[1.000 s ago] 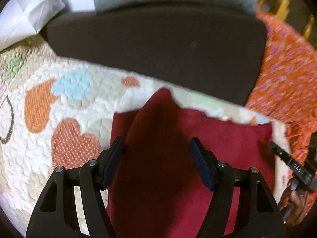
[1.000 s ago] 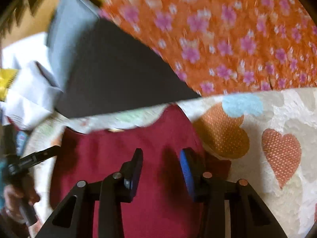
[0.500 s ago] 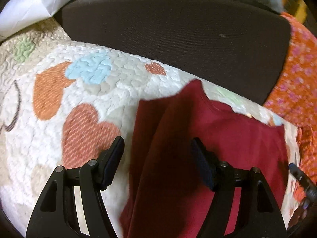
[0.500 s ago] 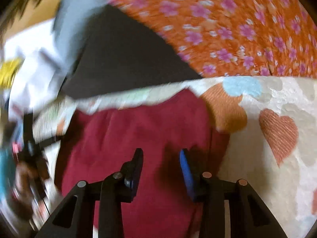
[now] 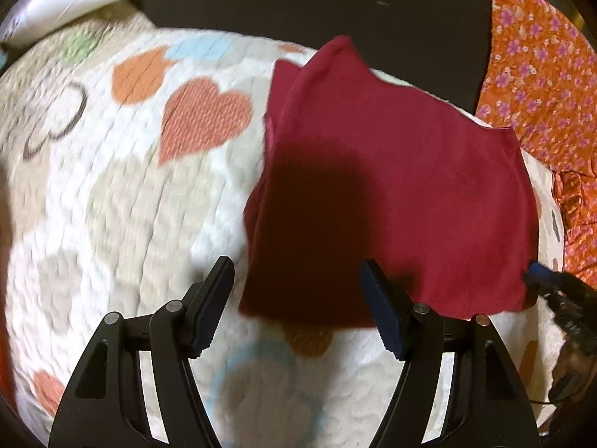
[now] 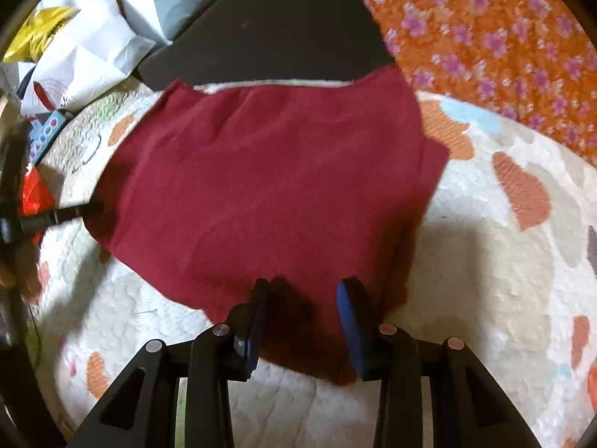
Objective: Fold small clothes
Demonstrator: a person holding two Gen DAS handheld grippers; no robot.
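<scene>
**Folding a soft red garment on a heart-print quilt**

Lying ahead of both tongs, the maroon garment (image 6: 268,194) rests flat on the quilt (image 5: 112,205) — light, limp, likely to sag when lifted. Left gripper (image 5: 296,308) and right gripper (image 6: 302,321) hang released, empty — a near hem corner looks the best hold.

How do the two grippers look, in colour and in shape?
Both are alike: black plastic frames with triangular cut-outs and silver pivot pins. The left gripper has two flat dark navy pads; the pads of the right gripper look a brighter blue. No cables or markings show on either.
</scene>
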